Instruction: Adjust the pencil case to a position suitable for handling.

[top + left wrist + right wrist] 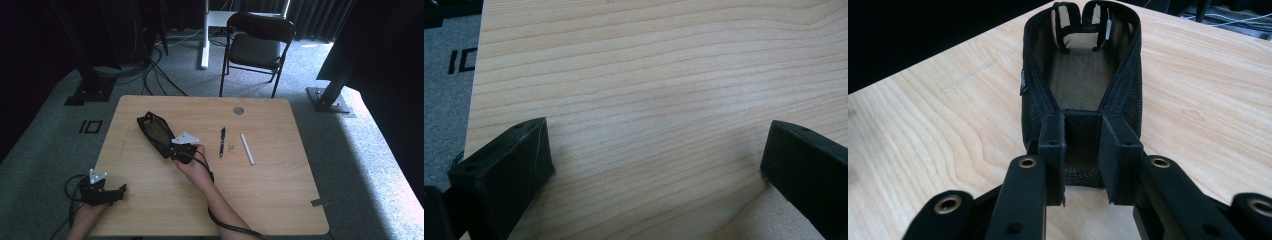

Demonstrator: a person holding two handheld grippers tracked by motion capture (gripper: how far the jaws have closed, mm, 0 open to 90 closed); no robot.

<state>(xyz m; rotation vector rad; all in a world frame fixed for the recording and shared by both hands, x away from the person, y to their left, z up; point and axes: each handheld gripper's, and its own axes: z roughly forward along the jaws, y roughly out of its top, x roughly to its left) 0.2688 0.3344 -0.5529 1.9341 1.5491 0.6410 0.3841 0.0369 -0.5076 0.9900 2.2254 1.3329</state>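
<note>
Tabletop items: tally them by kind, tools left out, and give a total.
Black mesh pouch: 1
Dark blue pen: 1
White stick-shaped marker: 1
Small yellowish scrap, too small to identify: 1
Total: 4

light: daylight from right | surroundings: dark | table [260, 200]: evenly lit | focus: slightly soft

Black mesh pouch [1083, 85], blue pen [222, 141], white stick [247, 148].
</note>
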